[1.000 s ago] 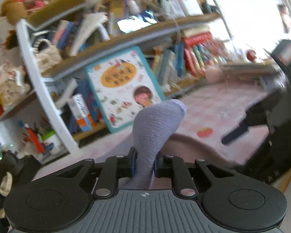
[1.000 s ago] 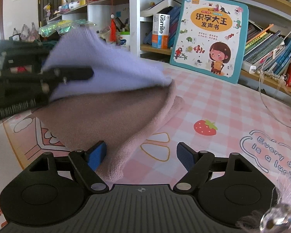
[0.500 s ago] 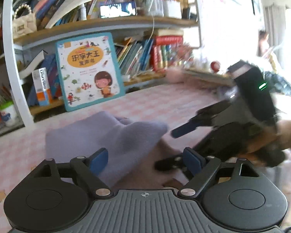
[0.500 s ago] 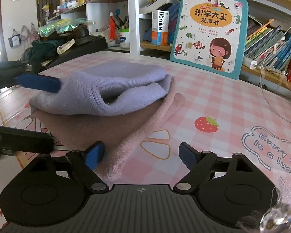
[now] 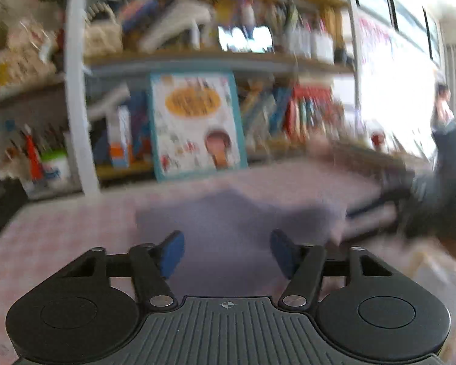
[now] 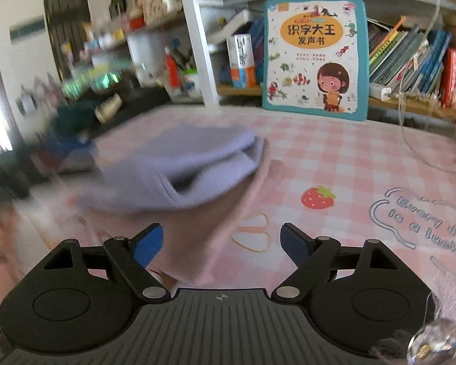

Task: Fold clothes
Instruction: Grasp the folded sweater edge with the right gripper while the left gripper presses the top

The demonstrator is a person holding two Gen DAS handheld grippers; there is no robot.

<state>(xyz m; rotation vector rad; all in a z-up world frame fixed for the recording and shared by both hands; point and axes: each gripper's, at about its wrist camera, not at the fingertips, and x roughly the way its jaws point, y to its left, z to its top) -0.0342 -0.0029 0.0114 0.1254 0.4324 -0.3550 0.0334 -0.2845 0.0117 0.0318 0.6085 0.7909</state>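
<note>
A lilac knit garment (image 6: 179, 170) lies folded on top of a dusty-pink garment (image 6: 203, 231) on the pink checked tablecloth (image 6: 334, 158). In the blurred left wrist view the lilac garment (image 5: 228, 222) lies ahead of and below my left gripper (image 5: 226, 252), whose jaws are closing with nothing pressed between the blue pads. My right gripper (image 6: 220, 243) stands open over the near edge of the pink garment, and its pads touch no cloth. The right gripper's dark body (image 5: 434, 206) shows at the right edge of the left wrist view.
A children's picture book (image 6: 316, 57) leans against the bookshelf (image 6: 410, 60) behind the table. A white shelf post (image 6: 197, 42) stands to its left, with clutter and dark items (image 6: 85, 112) beyond the table's left end. A thin clear cord (image 6: 410, 127) hangs at the right.
My left gripper let go of the lilac garment, which dropped flat onto the pink one, and the gripper drew back and rolled. My right gripper shifted slightly and stayed open.
</note>
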